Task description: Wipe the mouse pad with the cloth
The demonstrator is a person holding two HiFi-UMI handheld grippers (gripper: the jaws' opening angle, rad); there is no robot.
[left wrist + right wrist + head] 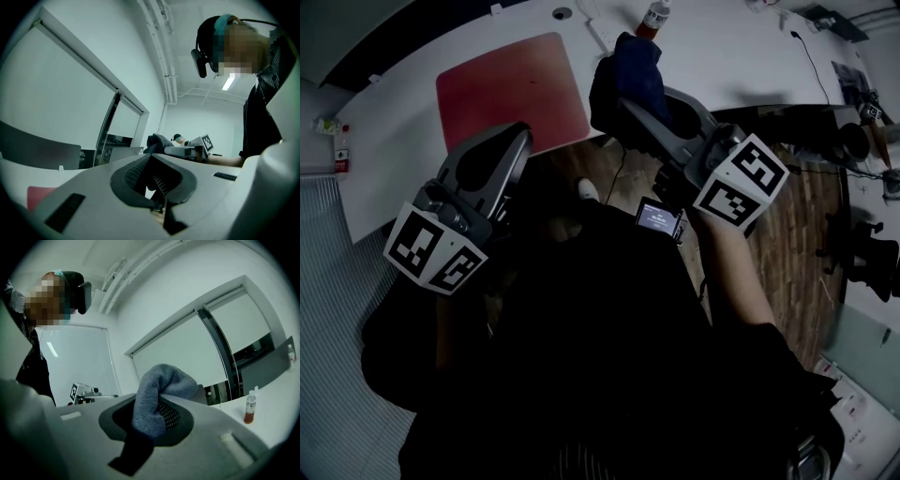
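A red mouse pad (511, 89) lies on the white table (394, 150), near its front edge. My right gripper (623, 105) is shut on a dark blue cloth (633, 75), held in the air just right of the pad. In the right gripper view the cloth (159, 392) bulges up from between the jaws of the right gripper (150, 423). My left gripper (523, 133) hovers at the pad's near edge. In the left gripper view, the left gripper (155, 182) has its jaws together with nothing between them, and a corner of the pad (40, 197) shows.
A small bottle of reddish liquid (655, 17) stands at the table's back, also in the right gripper view as the bottle (251, 409). A white cable strip (598, 33) runs beside it. Another small bottle (339, 155) is at the left. Wooden floor (787, 262) lies to the right.
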